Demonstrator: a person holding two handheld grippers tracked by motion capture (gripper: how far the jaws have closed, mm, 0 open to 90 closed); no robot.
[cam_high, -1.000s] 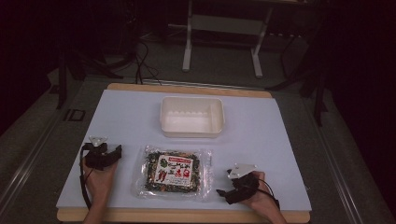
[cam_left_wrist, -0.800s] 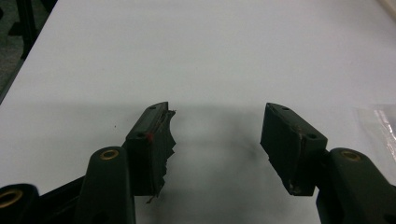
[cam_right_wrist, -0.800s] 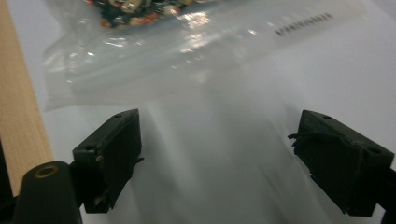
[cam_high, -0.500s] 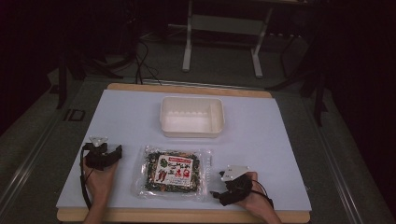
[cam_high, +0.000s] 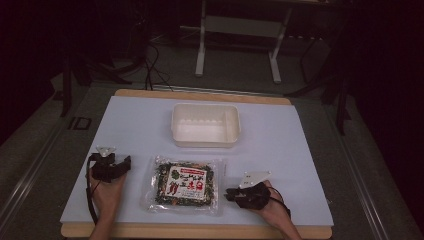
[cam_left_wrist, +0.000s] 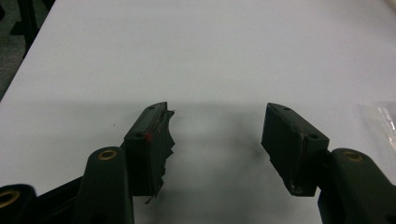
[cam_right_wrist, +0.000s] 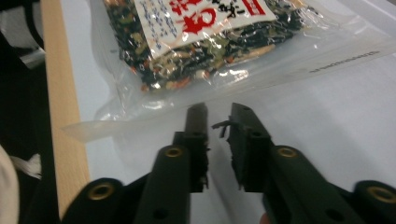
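Both tongs hold nothing: left tongs (cam_left_wrist: 217, 135) wide, right tongs (cam_right_wrist: 218, 122) nearly closed, packet (cam_right_wrist: 201, 42) cropped.

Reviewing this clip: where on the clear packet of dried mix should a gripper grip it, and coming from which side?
Probably the flat clear sealed margin of the packet, approached low from its right side, where the right gripper nearly touches the edge. The packet lies flat; its bulging middle looks too wide to pinch.

A: What do the tools look like?
B: Both black. The left gripper (cam_high: 109, 167) has a trailing cable, a grey three-cornered plate and frayed pads (cam_left_wrist: 161, 135) flecked red.
A: And the right gripper (cam_right_wrist: 218, 122)?
B: Brass-ringed screw holes, torn pad edges, same grey plate.
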